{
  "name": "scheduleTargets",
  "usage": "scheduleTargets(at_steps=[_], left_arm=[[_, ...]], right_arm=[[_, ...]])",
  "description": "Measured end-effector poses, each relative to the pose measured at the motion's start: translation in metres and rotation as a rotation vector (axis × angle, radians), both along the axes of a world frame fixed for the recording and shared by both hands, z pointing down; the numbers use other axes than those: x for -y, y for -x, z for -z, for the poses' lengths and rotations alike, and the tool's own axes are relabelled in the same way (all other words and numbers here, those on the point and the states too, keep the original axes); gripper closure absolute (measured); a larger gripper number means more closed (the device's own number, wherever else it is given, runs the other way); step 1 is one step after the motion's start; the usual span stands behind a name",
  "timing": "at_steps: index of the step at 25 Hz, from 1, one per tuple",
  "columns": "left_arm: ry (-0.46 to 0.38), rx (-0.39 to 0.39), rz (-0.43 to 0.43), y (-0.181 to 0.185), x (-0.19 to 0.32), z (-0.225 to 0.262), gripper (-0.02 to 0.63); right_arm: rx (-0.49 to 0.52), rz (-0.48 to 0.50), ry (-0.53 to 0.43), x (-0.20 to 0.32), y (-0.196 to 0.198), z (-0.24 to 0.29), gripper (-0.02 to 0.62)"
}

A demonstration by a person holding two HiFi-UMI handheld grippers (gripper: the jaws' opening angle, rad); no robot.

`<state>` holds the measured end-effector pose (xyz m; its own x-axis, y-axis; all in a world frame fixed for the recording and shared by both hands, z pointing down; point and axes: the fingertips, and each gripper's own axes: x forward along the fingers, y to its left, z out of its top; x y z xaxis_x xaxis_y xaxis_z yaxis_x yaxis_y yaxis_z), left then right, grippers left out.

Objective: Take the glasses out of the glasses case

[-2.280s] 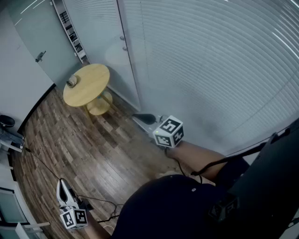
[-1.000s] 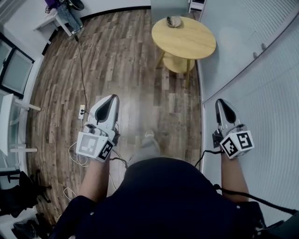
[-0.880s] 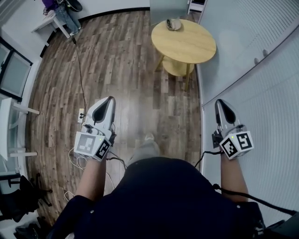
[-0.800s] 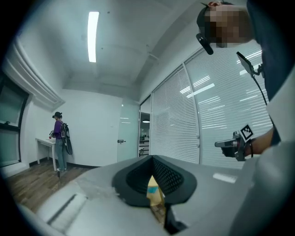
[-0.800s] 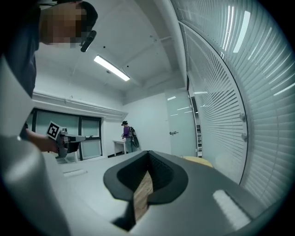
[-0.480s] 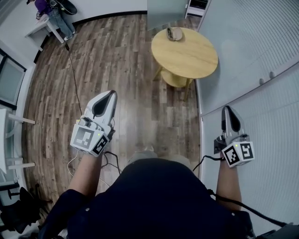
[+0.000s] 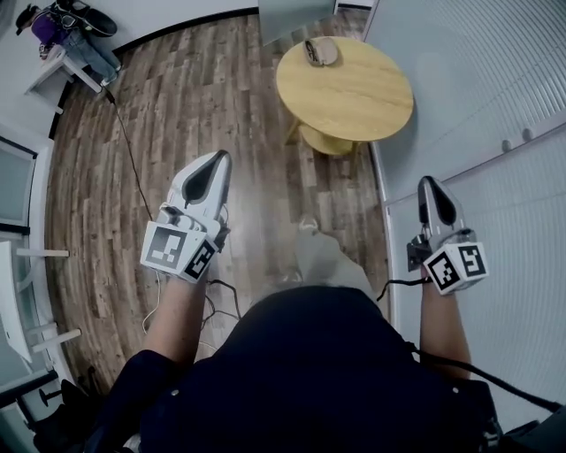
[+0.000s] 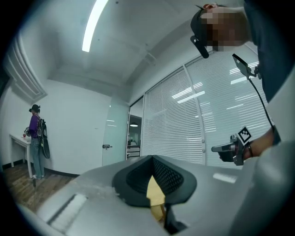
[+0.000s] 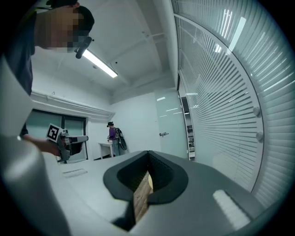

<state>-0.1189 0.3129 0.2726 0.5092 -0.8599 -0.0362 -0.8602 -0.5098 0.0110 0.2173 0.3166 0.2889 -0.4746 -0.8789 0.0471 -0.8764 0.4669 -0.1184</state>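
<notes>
While the person in the dark top stands on the wooden floor [image 7: 177, 106], both claws are held out level in front of them, well apart from each other. In the head view the left gripper [image 7: 218, 165] sits left of centre over the floorboards. The right gripper [image 7: 431, 186] sits at the right, just beside the wall of white blinds [image 7: 495, 80]. Each gripper's own view shows its two dark pads meeting at the tip, so both claws are clenched on nothing; only a sliver of floor and table colour shows through the slit below the tips. At the upper middle of the head view stands a round yellow table [image 7: 363, 93], well ahead of both claws. The glasses case [image 7: 320, 51] lies on its far edge, untouched. From here I cannot tell whether the case is open, and the glasses themselves are too small to make out. A thin black cable [image 7: 131, 168] trails across the floor at the left. In the upper left corner another person [image 7: 55, 25] stands by a white desk [image 7: 69, 64].
</notes>
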Motion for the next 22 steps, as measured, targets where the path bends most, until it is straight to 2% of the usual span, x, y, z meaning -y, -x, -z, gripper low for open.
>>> scheduleTargets(at_steps=[10, 22], left_arm=[[0.030, 0.041, 0.066, 0.027, 0.087, 0.002, 0.601], [0.025, 0.060, 0.150, 0.020, 0.212, 0.026, 0.601]], right_arm=[[0.050, 0.070, -0.007, 0.123, 0.024, 0.003, 0.589], [0.088, 0.157, 0.036, 0.276, 0.026, -0.003, 0.589]])
